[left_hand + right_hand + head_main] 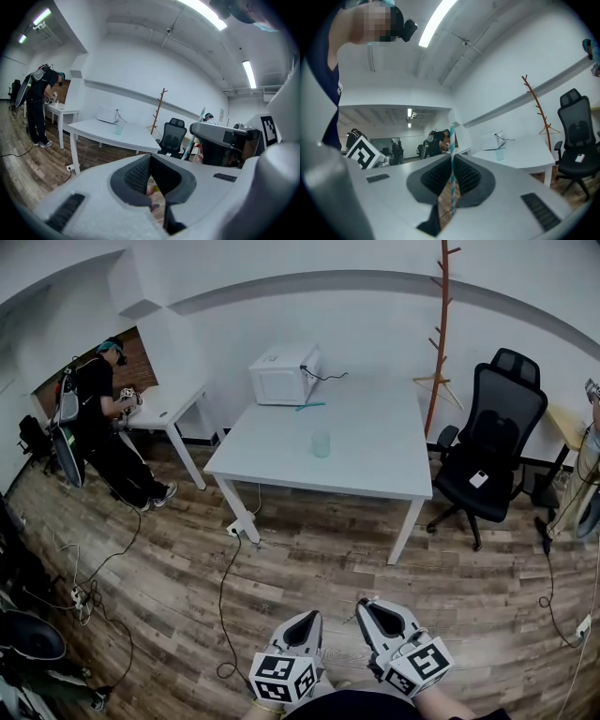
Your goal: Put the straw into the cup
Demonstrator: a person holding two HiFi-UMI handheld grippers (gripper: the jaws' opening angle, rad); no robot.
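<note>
A pale translucent cup (322,442) stands near the middle of the white table (375,474), far ahead of both grippers. It also shows small in the left gripper view, cup (119,129), and in the right gripper view, cup (500,154). My right gripper (452,161) is shut on a teal-and-white striped straw (452,140), which stands upright between its dark pads. In the head view the right gripper (368,604) and left gripper (311,617) are held side by side low over the wooden floor. The left gripper (150,161) has its pads together with nothing held.
A white microwave (284,374) sits at the table's back, with a thin teal thing (311,406) lying beside it. A black office chair (497,442) and a wooden coat stand (441,324) are to the right. A person (103,418) works at a side desk on the left. Cables (225,596) trail across the floor.
</note>
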